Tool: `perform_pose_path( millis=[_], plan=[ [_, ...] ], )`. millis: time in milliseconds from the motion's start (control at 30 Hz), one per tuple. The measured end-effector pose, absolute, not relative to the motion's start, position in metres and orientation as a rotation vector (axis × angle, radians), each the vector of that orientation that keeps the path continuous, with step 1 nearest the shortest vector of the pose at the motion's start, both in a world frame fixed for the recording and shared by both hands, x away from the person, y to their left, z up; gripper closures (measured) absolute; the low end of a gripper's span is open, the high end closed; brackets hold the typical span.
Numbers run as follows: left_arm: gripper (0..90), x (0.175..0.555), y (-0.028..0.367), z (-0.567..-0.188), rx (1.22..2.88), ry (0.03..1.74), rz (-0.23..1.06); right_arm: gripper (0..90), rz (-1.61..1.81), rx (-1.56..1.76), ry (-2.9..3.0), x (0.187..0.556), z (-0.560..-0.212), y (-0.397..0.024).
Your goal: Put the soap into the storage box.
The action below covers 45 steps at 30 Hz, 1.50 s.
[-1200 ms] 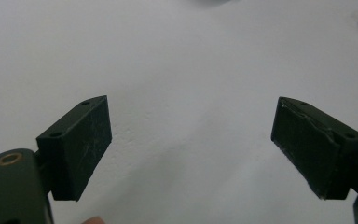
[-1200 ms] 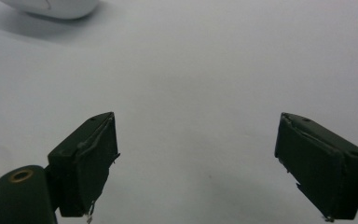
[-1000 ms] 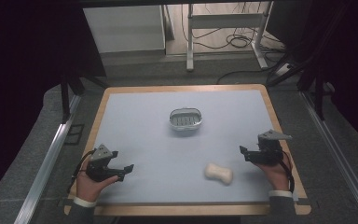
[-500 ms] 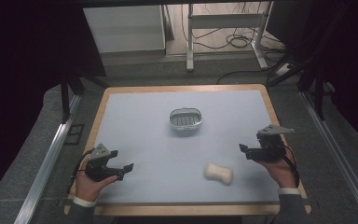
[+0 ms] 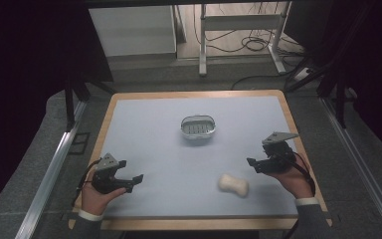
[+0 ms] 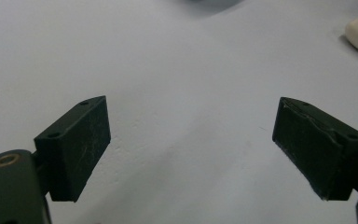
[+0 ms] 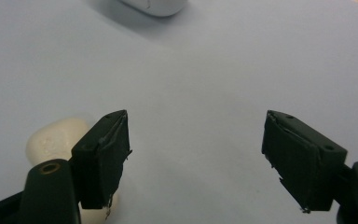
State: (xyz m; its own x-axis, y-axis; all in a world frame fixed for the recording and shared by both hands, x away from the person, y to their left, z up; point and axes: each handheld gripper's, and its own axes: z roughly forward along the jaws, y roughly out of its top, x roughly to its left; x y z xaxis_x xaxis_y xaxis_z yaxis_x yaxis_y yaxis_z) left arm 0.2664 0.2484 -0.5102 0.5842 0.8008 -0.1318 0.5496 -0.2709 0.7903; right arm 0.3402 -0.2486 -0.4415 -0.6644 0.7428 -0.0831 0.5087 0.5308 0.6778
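High view: hovering just right of the soap bar, right gripper spread and closing on nothing; left gripper spread, idling well left; possibly nudging the bar aside from closing early

On the table lie 2 things. The dish sits near the middle, toward the far edge. The soap lies nearer the person, right of the dish and well apart from it. The left gripper is over the near left corner, far from both. The right gripper is just right of the soap and a little behind it, seemingly above the surface.
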Motion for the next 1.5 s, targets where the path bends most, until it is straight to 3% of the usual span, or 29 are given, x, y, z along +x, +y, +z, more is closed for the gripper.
perform_pose_path(
  millis=[667, 1500],
  plan=[
    [11.5, 0.268, 0.245, -0.514, 1.996, 1.076, 0.371, 23.4, 0.785, 0.895, 2.628, 0.326, -0.458, -0.21],
    [11.0, 0.268, 0.245, -0.516, 1.998, 1.071, 0.372, 30.5, 0.557, 0.741, 2.837, 0.319, -0.486, -0.174]
  ],
)
